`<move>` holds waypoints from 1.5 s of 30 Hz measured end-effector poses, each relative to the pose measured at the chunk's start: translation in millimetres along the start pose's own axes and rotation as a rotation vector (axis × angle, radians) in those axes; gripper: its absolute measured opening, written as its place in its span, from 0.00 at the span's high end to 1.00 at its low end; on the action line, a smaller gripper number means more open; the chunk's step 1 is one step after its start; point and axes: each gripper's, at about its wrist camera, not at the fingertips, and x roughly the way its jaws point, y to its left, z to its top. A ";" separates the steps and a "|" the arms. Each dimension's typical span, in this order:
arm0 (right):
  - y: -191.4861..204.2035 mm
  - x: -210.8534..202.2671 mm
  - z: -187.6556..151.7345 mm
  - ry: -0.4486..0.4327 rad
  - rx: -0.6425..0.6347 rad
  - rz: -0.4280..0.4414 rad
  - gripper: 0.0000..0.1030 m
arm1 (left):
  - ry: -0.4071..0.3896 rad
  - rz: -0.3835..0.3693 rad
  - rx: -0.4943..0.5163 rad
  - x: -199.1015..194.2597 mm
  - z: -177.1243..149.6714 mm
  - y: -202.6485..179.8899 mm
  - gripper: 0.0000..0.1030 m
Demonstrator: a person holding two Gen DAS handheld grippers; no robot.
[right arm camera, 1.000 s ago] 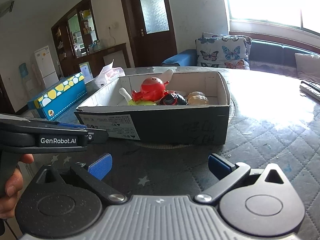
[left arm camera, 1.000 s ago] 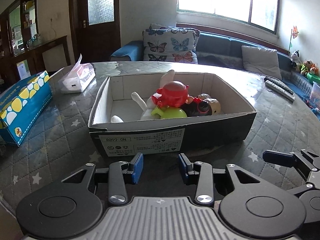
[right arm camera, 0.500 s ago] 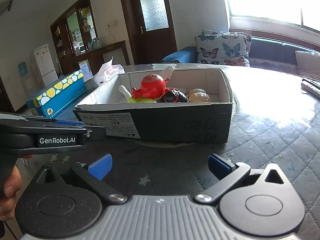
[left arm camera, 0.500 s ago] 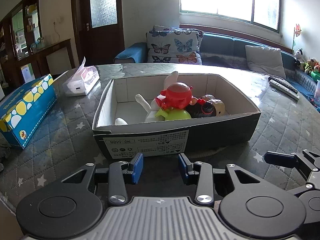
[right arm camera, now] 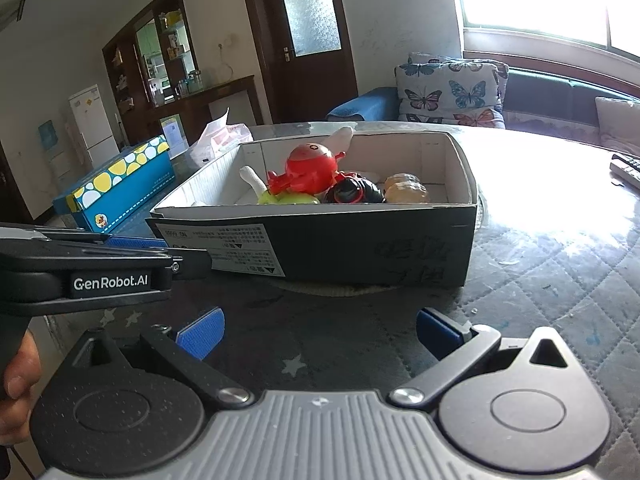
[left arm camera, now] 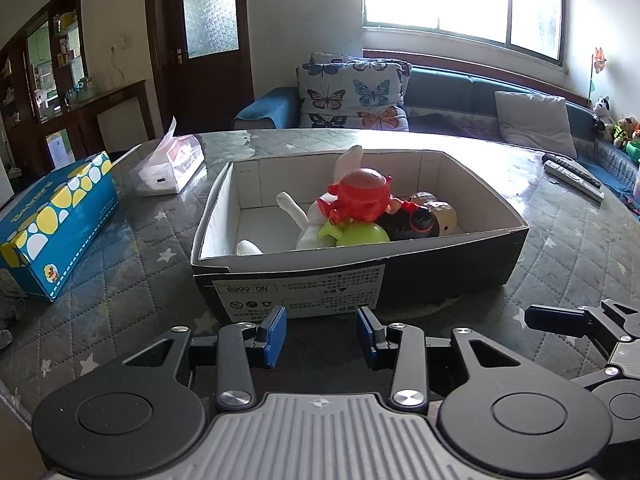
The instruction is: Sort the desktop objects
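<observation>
A black shoebox (left arm camera: 440, 276) with a white inside stands on the quilted table; it also shows in the right wrist view (right arm camera: 360, 248). Inside lie a red toy (left arm camera: 360, 196), a white plush (left arm camera: 296, 210), a green toy (left arm camera: 360, 236), a black and red toy (left arm camera: 412, 224) and a tan toy (left arm camera: 442, 212). My left gripper (left arm camera: 321, 332) is open and empty just in front of the box's labelled end. My right gripper (right arm camera: 318, 330) is open wide and empty, nearer than the box. The left gripper's body (right arm camera: 80, 268) shows at the right wrist view's left.
A blue dotted tissue box (left arm camera: 52, 216) and a white tissue pack (left arm camera: 170, 166) lie left of the shoebox. Remote controls (left arm camera: 572, 172) lie at the far right of the table. A sofa with butterfly cushions (left arm camera: 352, 96) stands behind the table.
Both grippers have risen and drawn back slightly from the box. Their jaws have not changed.
</observation>
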 end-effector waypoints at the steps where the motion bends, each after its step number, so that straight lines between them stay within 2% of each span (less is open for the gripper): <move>1: 0.1 0.5 0.4 0.001 0.001 0.001 0.00 | 0.000 0.001 0.000 0.1 0.3 0.2 0.60; 45: -7.6 44.5 22.8 0.091 0.005 -0.021 0.00 | 0.066 0.049 0.001 25.8 9.7 5.6 0.60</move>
